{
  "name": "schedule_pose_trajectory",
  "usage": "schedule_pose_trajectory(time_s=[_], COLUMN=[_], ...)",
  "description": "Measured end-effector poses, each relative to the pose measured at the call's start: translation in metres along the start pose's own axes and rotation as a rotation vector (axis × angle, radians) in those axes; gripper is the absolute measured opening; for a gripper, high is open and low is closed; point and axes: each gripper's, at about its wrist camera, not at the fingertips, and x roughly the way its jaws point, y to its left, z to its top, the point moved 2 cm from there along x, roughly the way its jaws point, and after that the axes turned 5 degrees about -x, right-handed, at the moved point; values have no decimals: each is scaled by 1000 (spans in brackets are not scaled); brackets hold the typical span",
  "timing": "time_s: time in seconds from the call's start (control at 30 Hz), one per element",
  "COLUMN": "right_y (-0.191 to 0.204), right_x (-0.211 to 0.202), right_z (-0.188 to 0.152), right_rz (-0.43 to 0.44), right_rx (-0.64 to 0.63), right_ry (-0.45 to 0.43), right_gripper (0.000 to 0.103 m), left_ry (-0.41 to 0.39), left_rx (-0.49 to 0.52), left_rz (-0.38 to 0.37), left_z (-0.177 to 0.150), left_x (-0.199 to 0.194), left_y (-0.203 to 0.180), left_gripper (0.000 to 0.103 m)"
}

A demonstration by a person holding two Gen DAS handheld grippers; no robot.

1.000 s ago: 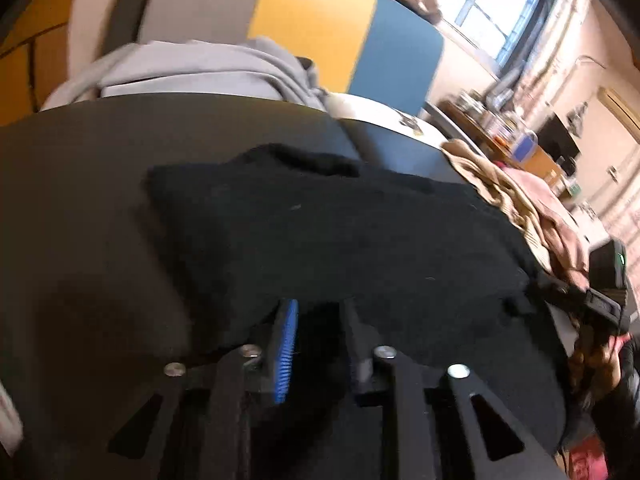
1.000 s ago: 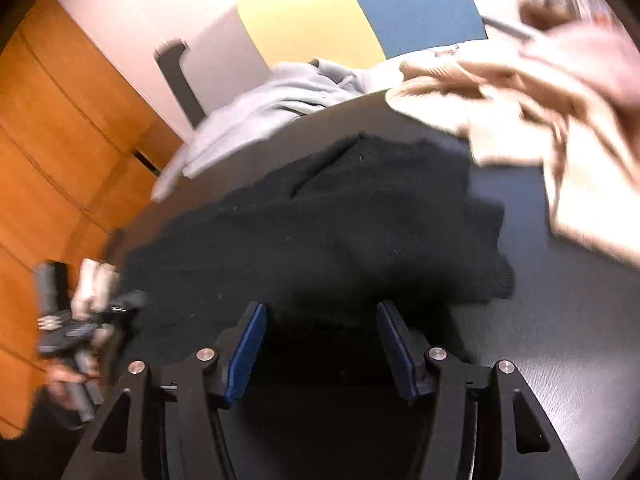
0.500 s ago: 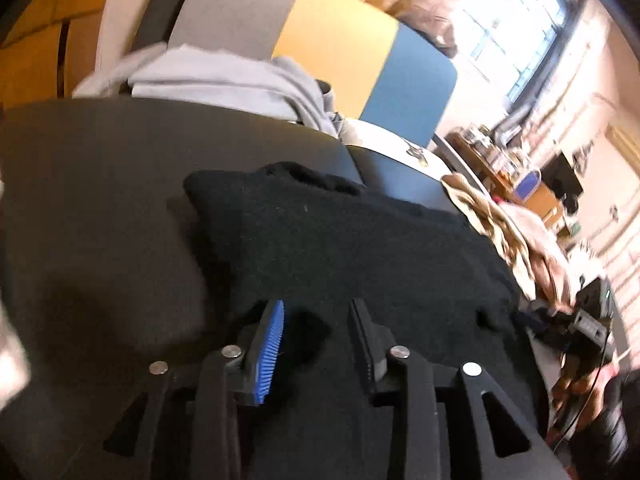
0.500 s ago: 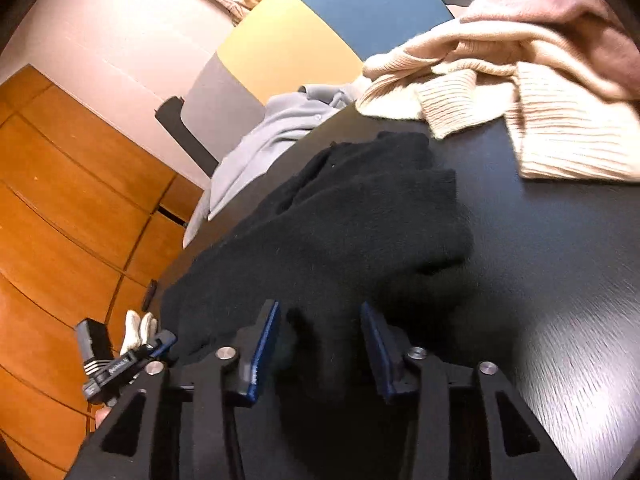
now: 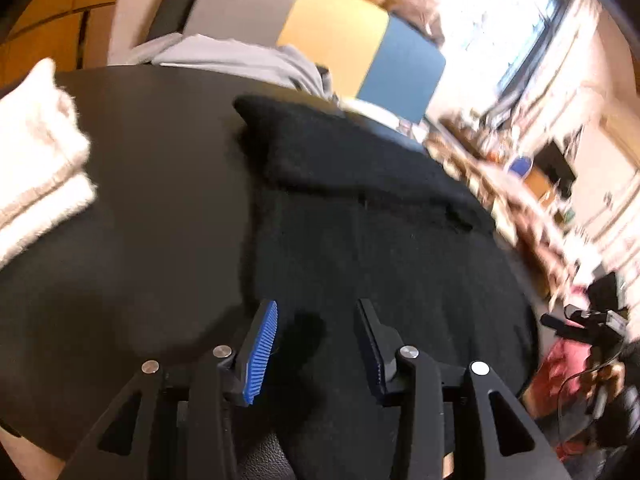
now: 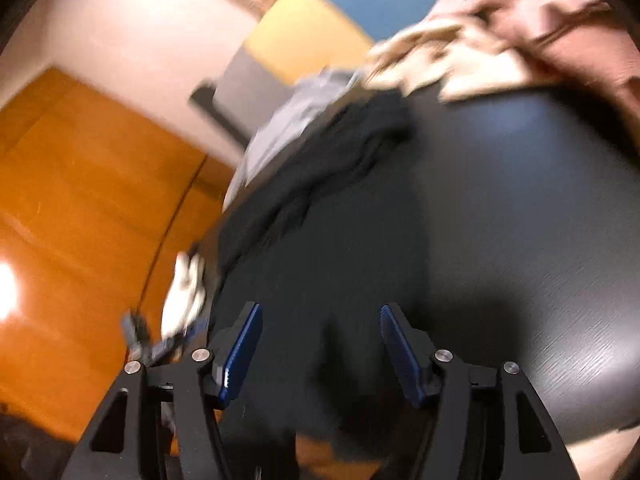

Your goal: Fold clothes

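Note:
A black knit garment [image 5: 380,216] lies spread on the dark round table [image 5: 152,184]; its near hem reaches between the fingers of my left gripper [image 5: 316,320], which is open over that hem. In the right wrist view the black garment [image 6: 320,184] stretches from between the fingers back to the far table edge. My right gripper [image 6: 320,320] is open wide over the garment's near end. The right view is motion-blurred.
A folded cream knit [image 5: 36,152] sits on the table's left. A grey garment [image 5: 240,60] hangs over a grey, yellow and blue chair [image 5: 340,36]. Cream and pink clothes [image 6: 500,48] pile at the table's far right. Wood panelling [image 6: 80,200] lies left.
Both grippers have opened wider; the right one was partly closed around the garment half a second ago. Both cameras have swung and the views blurred. The cream knit came into the left view.

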Motion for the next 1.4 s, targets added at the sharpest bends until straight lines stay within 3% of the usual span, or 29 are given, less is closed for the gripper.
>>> schedule_pose_trajectory(time_s=[0.13, 0.23, 0.43, 0.7, 0.8, 0.9, 1.1, 1.13, 1.27, 1.4], right_y=[15, 0, -23, -6, 4, 15, 20, 22, 32, 42], right_x=[5, -13, -49, -32, -22, -14, -9, -8, 0, 7], right_z=[-20, -28, -43, -53, -53, -56, -64, -64, -66, -68], right_rz=[13, -65, -179, -111, -114, -64, -71, -75, -75, -75], right_rx=[-44, -24, 11, -28, -34, -72, -130, -149, -202, -251], right_ry=[98, 86, 45, -29, -51, -18, -24, -23, -12, -3], right_gripper=[64, 65, 66, 65, 66, 66, 67, 68, 93, 103], left_ry=[22, 19, 2, 3, 48, 94, 144, 158, 242, 300], left_rx=[89, 138, 60, -122, -138, -132, -105, -105, -98, -42], left_rz=[64, 97, 96, 60, 32, 23, 4, -17, -67, -47], left_z=[-6, -9, -10, -53, -74, -87, -94, -95, -106, -111], left_x=[6, 10, -11, -51, -53, -48, -36, -33, -15, 9], left_y=[-10, -13, -4, 24, 22, 20, 9, 6, -10, -27], left_gripper=[40, 40, 41, 43, 45, 47, 54, 54, 54, 54])
